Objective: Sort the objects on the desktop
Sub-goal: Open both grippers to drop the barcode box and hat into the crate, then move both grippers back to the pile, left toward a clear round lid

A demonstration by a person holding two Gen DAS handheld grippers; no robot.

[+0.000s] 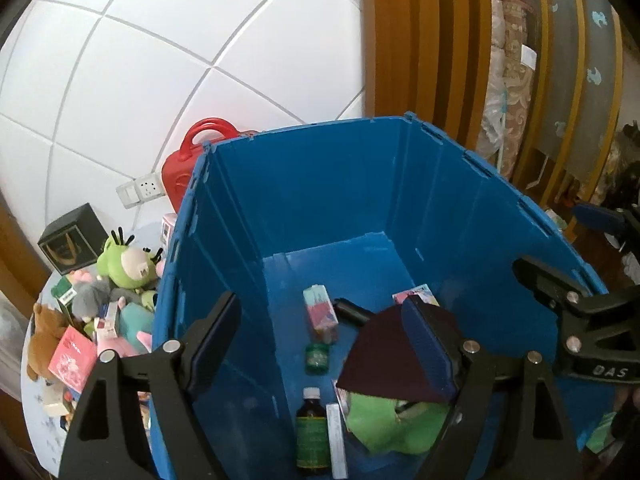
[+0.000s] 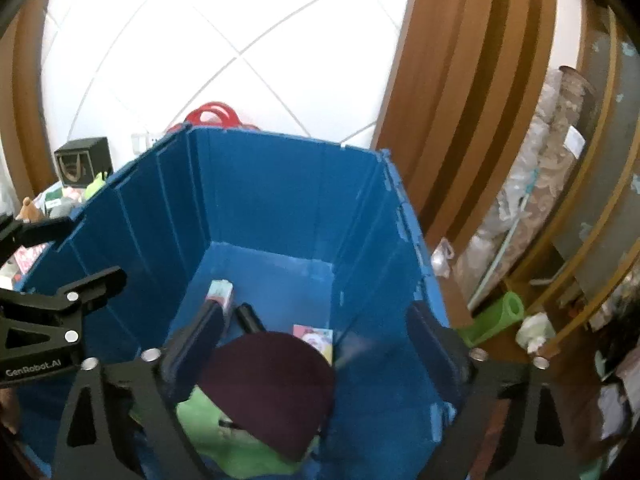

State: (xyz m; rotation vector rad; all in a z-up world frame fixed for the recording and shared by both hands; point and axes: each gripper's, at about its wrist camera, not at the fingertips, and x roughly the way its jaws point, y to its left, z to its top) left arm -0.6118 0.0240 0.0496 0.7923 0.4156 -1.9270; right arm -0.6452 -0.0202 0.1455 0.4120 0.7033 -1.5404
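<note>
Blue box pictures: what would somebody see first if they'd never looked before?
The big blue box fills the middle of both views, with both open grippers over it. Down inside lie a green plush toy in a dark red cap, a brown bottle and small cartons. Outside, left of the box, soft toys are piled up, with a red case behind.
</note>
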